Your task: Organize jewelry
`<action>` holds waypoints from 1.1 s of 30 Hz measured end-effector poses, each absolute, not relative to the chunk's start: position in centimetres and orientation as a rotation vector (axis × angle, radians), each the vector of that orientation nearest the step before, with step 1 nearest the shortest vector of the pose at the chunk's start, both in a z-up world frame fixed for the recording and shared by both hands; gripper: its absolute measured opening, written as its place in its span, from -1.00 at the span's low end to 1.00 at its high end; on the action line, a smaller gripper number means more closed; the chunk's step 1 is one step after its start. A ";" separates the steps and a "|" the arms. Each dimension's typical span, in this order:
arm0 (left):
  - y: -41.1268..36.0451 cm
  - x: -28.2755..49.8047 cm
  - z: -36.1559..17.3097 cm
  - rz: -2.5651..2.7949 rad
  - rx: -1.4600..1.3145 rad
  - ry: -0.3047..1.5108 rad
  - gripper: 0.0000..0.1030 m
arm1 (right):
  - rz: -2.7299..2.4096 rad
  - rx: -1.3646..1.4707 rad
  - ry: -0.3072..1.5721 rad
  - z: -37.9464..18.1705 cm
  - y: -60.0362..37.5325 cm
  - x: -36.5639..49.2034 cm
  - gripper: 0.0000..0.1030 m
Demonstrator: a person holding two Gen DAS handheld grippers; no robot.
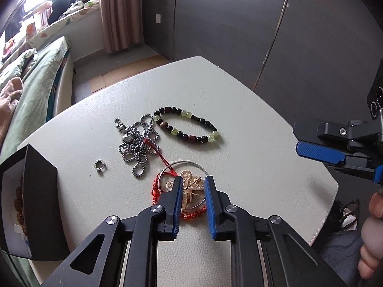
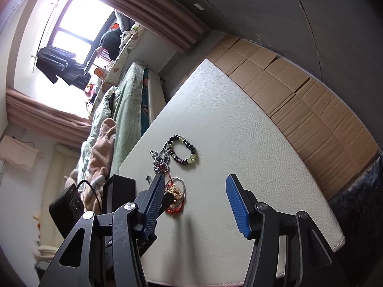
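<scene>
On the white table (image 1: 251, 119) lie a dark and green bead bracelet (image 1: 189, 126), a tangled silver chain (image 1: 138, 146), a small silver ring (image 1: 99, 165), and a pile of a red bead bracelet (image 1: 155, 191), a thin silver hoop (image 1: 189, 163) and a gold pendant (image 1: 191, 189). My left gripper (image 1: 193, 180) is open, its fingers down on either side of the gold pendant. My right gripper (image 2: 195, 184) is open and empty, held above the table to the right; it shows in the left wrist view (image 1: 320, 153). The right wrist view shows the bead bracelet (image 2: 183, 150) and the pile (image 2: 176, 196).
An open black box (image 1: 28, 201) with brown beads inside stands at the table's left edge, also in the right wrist view (image 2: 118, 191). A bed with green bedding (image 1: 31, 91) lies to the left. Dark wardrobe doors (image 1: 263, 24) stand behind the table. Cardboard (image 2: 299, 100) covers the floor.
</scene>
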State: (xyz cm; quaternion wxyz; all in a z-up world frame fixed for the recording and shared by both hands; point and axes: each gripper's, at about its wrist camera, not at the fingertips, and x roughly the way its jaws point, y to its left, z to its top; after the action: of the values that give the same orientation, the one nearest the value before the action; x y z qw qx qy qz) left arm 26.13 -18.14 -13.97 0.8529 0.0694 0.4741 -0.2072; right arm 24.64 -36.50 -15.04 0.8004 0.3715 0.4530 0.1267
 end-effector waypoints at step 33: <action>-10.0 26.6 -8.1 -0.329 -0.092 0.855 -1.00 | 0.318 0.582 1.111 -16.1 -29.9 28.3 -0.32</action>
State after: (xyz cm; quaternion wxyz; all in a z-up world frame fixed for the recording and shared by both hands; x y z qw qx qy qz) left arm 26.60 -9.98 -8.07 0.8959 -0.0442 0.4126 -0.1586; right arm 28.32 -29.88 -16.14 0.7980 0.2711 0.5175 0.1482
